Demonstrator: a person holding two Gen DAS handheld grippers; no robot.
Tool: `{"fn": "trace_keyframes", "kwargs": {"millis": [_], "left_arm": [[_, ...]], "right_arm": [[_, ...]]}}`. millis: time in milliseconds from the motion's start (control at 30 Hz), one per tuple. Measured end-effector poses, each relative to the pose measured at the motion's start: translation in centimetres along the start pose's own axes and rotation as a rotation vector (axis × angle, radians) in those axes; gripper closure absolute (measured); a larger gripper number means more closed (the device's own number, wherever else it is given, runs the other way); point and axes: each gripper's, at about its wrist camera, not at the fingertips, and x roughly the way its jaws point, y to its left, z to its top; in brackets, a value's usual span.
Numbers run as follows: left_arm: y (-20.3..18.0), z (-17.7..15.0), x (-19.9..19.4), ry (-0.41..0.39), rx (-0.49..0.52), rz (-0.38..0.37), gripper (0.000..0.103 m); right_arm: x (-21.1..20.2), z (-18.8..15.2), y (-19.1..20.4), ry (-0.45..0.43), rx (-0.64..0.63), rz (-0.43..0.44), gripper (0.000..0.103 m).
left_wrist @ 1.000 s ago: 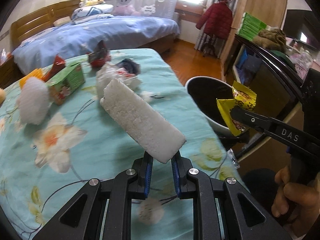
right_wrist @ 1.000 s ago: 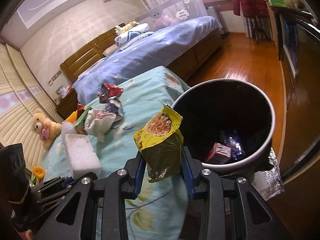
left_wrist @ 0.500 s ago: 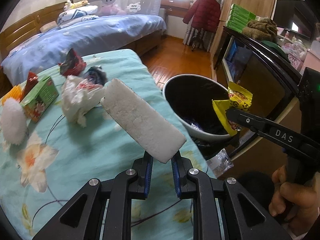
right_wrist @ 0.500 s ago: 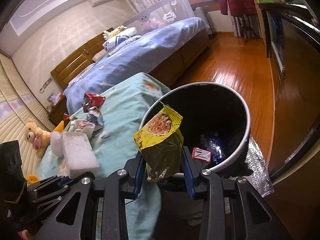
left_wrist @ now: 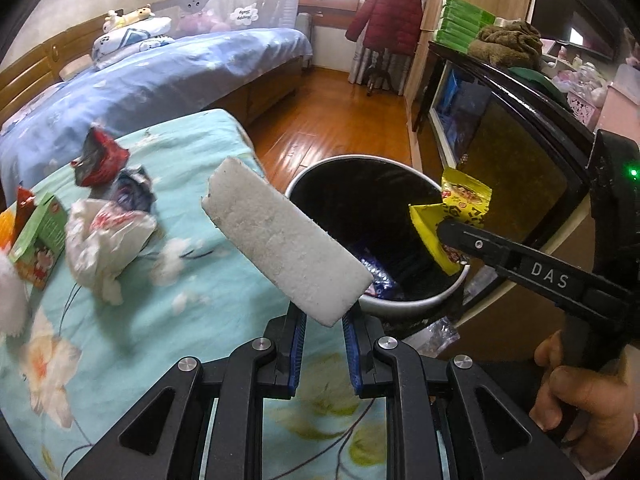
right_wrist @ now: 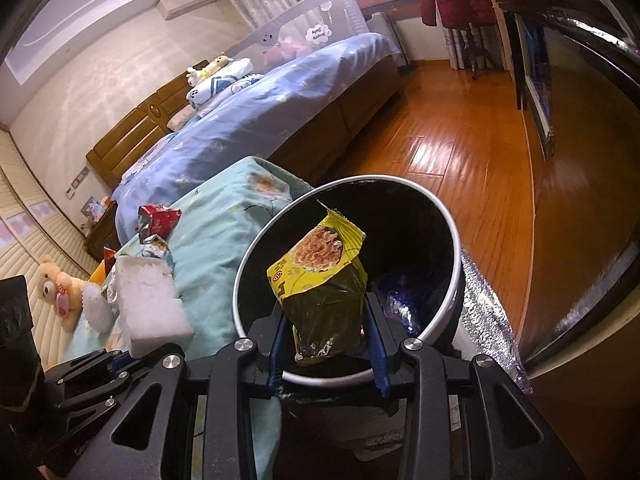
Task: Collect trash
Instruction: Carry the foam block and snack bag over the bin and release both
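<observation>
Yellow wrapper now over bin rim

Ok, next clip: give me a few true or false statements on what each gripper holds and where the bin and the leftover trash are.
1. The left gripper is shut on a white foam block. True.
2. The right gripper holds a red wrapper. False: it is shut on a yellow noodle packet; the red wrapper lies on the bedspread.
3. The noodle packet hangs over the open bin. True.
4. The bin is empty. False: a blue wrapper lies at its bottom.
5. A crumpled white plastic bag lies on the floral bedspread. True.
6. The foam block is already inside the bin. False: it is held in the air, mostly over the bedspread by the bin's rim.
</observation>
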Motion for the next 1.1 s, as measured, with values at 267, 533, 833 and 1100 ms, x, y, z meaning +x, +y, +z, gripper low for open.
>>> {"fn": "trace_keyframes", "kwargs": {"millis": [267, 533, 833, 1100], "left_arm": [[-1.0, 1.3, 2.2, 0.022, 0.027, -0.013, 0.086], [-1.3, 2.7, 4.1, 0.048, 0.026, -0.033, 0.085], [-1.1, 3.4, 5.5, 0.066, 0.019, -0.035, 0.084], [-1.5, 3.6, 5.3, 0.062, 0.01, -0.027, 0.052]], "right_arm": [[1.0, 1.3, -1.2, 0.015, 0.013, -0.009, 0.066], [1.4, 2.2, -2.1, 0.019, 0.02, -0.019, 0.065], [2.1, 2.8, -2.4, 0.032, 0.015, -0.033, 0.064], [2.1, 2.9, -2.8, 0.035, 0.028, -0.047, 0.035]]}}
